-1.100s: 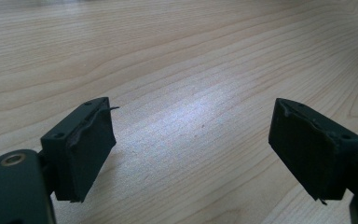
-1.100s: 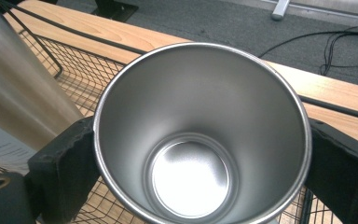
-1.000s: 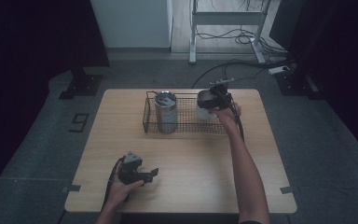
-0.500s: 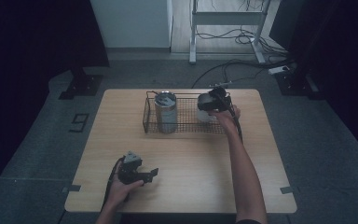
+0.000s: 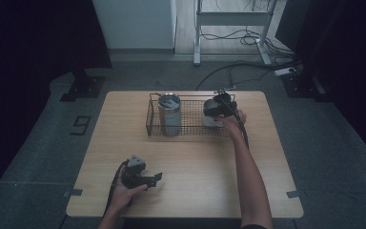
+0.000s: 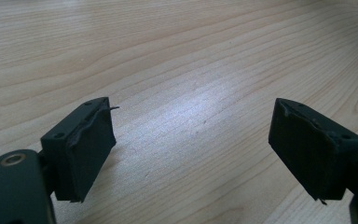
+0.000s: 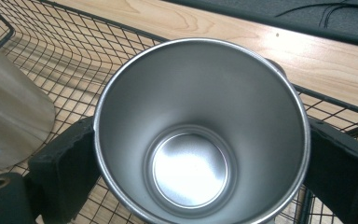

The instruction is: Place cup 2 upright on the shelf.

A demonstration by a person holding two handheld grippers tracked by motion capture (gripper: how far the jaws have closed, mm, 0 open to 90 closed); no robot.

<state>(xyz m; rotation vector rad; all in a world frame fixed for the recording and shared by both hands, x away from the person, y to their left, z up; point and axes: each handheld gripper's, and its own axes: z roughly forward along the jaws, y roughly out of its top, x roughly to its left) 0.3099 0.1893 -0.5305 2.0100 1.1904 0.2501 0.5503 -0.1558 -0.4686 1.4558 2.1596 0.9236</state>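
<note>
High view, left gripper [image 5: 155,178]: rests low on the wooden table [image 5: 200,162] near its front edge, in the person's left hand [image 5: 124,190].
Left gripper view, jaws: spread wide apart over bare wood, nothing between them.
Wire basket [image 5: 190,125]: at the table's far side.
Steel tumbler [image 5: 169,114]: upright in the basket's left part.
Right gripper [image 5: 213,113]: over the basket's right end.
Right gripper view, steel cup [image 7: 200,130]: upright, mouth open to the camera, inside the basket; both pads press its sides, grasping it.
</note>
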